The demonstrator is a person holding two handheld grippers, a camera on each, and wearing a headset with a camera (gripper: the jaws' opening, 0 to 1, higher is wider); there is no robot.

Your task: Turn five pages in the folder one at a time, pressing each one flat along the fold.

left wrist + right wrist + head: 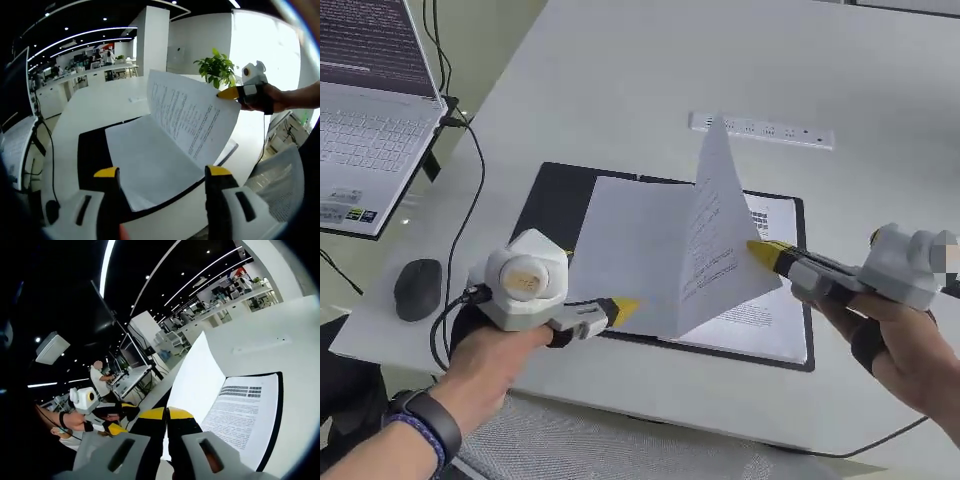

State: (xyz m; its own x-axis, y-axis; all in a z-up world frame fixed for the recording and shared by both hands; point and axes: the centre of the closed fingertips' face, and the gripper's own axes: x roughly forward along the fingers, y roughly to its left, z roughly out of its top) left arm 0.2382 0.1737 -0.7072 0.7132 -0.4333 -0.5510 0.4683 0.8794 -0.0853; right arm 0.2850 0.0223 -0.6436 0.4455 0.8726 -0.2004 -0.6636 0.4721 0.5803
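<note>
Head view: the black folder lies open on a white table, and one page stands up from the fold at a steep tilt, printed side facing right. My right gripper has its yellow-tipped jaws closed together on the outer edge of that page, holding it in the air; my right gripper view shows the two jaws pressed tight with the white sheet rising from between them. My left gripper is at the near edge of the folder, just below the blank sheet that lies flat on the left side. Its jaws are wide apart and hold nothing, as my left gripper view shows. I cannot tell whether its tip touches the paper. A printed sheet lies flat on the right side of the folder, beneath the raised page. A laptop and a dark mouse are on the table to the left, and a white power strip lies beyond the folder.
</note>
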